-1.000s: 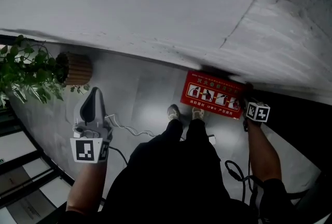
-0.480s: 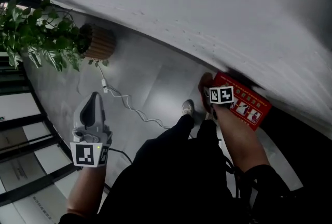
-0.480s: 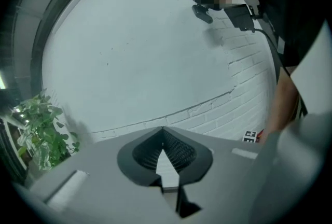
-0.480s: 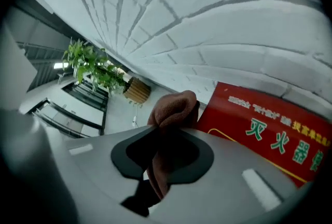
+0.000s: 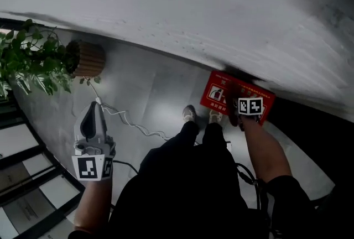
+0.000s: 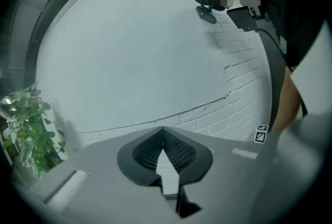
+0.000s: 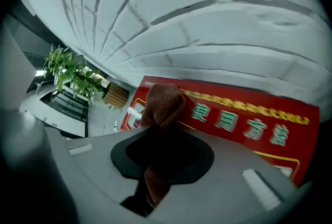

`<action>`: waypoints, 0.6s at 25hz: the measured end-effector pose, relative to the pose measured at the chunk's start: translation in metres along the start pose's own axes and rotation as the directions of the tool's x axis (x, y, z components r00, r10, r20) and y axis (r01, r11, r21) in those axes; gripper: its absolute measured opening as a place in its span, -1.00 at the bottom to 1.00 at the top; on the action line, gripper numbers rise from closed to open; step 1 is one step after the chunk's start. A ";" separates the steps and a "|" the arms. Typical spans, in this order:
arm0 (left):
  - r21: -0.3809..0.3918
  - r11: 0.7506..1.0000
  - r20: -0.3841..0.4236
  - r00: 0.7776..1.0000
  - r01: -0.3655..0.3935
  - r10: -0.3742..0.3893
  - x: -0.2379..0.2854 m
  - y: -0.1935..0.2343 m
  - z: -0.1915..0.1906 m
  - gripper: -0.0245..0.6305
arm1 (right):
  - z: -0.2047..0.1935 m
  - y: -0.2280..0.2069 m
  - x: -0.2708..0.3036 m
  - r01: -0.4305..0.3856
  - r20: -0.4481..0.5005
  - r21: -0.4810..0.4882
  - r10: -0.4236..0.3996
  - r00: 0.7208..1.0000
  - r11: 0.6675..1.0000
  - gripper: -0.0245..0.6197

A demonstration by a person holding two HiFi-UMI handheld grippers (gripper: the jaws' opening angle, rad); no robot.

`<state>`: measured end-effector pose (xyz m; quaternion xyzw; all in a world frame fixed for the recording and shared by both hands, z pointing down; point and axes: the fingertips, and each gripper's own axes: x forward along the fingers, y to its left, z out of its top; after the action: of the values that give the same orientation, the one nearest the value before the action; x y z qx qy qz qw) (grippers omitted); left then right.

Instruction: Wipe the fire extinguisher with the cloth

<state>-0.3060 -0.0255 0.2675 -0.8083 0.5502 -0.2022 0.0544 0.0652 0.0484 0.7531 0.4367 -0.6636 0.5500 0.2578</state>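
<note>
The red fire extinguisher box [image 5: 221,90] stands on the floor against the white brick wall; it has yellow lettering and instruction pictures. My right gripper [image 5: 235,104] hangs over its front, pointing steeply down, shut on a brown cloth [image 7: 163,106]. In the right gripper view the cloth bunches out past the jaws right in front of the red box [image 7: 249,127]; whether it touches I cannot tell. My left gripper [image 5: 91,116] is far off at the left, held out over the floor with its jaws shut and nothing in them [image 6: 162,132].
A leafy plant [image 5: 33,61] in a wicker pot [image 5: 86,59] stands at the left by the wall [image 5: 193,5]. A white cable [image 5: 130,121] snakes across the grey floor. The person's shoes [image 5: 189,114] are just left of the box.
My right gripper with the cloth has swept from the box's right end leftward across its front. The left gripper has shifted a little; the head view has swung about.
</note>
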 end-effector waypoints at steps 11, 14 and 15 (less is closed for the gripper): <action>0.012 0.963 0.118 0.956 0.268 -0.268 0.075 -0.084 0.038 -0.93 | -0.109 -0.164 -0.145 0.257 0.112 0.373 -0.319 0.941 0.891 -0.76; 0.021 0.960 0.125 0.952 0.280 -0.281 0.079 -0.089 0.041 -0.93 | -0.105 -0.149 -0.146 0.240 0.142 0.330 -0.300 0.943 0.913 -0.76; 0.028 0.960 0.125 0.952 0.277 -0.279 0.078 -0.086 0.041 -0.93 | -0.097 -0.132 -0.138 0.213 0.158 0.293 -0.267 0.951 0.932 -0.76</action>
<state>-0.1914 -0.0683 0.2776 -0.8887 0.4254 -0.1587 0.0645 0.2326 0.1799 0.7319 0.5979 -0.5450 0.5547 0.1943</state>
